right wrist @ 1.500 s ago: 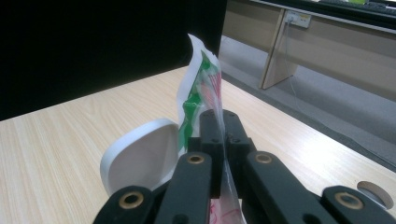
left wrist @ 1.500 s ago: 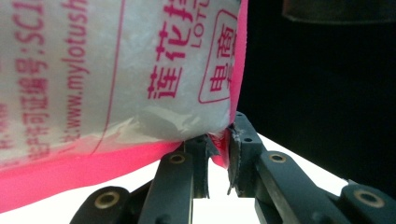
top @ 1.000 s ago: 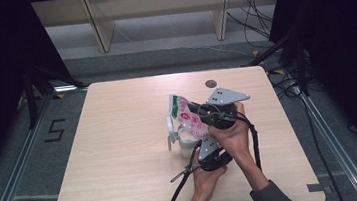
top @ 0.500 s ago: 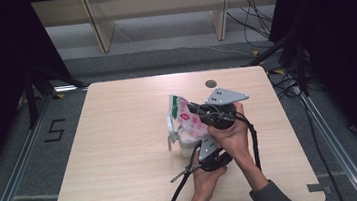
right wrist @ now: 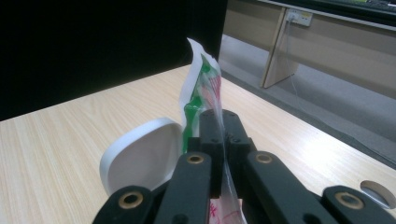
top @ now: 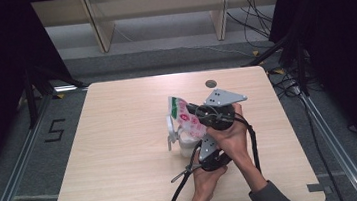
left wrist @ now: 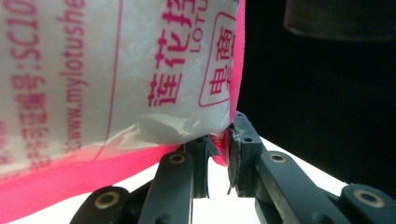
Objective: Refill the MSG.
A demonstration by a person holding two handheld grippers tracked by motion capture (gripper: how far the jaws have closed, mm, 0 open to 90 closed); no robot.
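Above the middle of the table (top: 120, 137), a plastic bag (top: 184, 115) printed in pink and green is held tilted. Both grippers are shut on it. My right gripper (top: 199, 113), with a grey plate on top, pinches the bag's (right wrist: 201, 88) clear edge from the right, where its jaws (right wrist: 219, 126) meet. My left gripper (top: 196, 144) comes from below and clamps the pink seam at the lower corner of the bag (left wrist: 116, 70). A white container (top: 185, 142) sits under the bag, its hinged lid (top: 170, 129) standing open; the lid (right wrist: 140, 154) is beside the right jaws.
A round cable hole (top: 210, 83) lies in the table's far edge area, and it is also seen as the hole (right wrist: 378, 191) at the right gripper view's corner. Cables trail off the near table edge. Dark curtains flank both sides.
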